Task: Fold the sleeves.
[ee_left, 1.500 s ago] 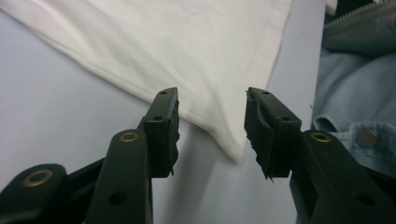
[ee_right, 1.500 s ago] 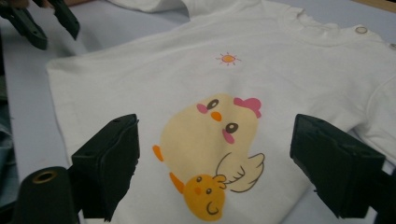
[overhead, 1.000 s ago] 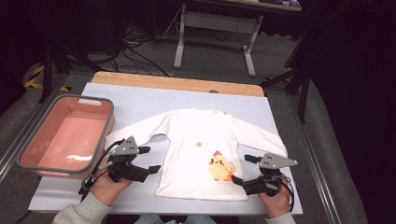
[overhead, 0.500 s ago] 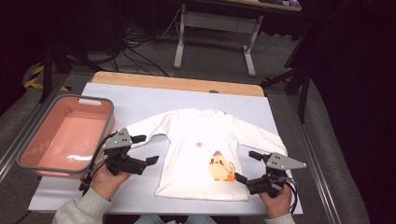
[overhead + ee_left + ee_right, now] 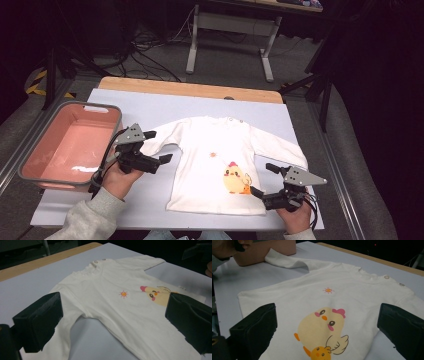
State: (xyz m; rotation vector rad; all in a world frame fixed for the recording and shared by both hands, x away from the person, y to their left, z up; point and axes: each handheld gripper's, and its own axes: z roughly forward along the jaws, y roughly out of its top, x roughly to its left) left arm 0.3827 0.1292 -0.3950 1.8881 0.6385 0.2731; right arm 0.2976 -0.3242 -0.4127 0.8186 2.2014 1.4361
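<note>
A white long-sleeved baby shirt with a yellow chick print lies flat, front up, on the pale sheet. My left gripper is open, its jaws standing wide on either side of the shirt's left sleeve near the cuff. In the left gripper view the sleeve runs down between the two black jaws. My right gripper is open at the shirt's lower right hem. In the right gripper view the chick print lies between its wide-apart jaws.
A pink plastic tub stands at the table's left, close behind my left hand, and also appears in the right gripper view as the tub. The wooden table edge runs along the back. Bare sheet lies beyond the shirt.
My left gripper has moved forward, away from the person, up to the left sleeve. The right gripper has hardly shifted. The shirt lies as before.
</note>
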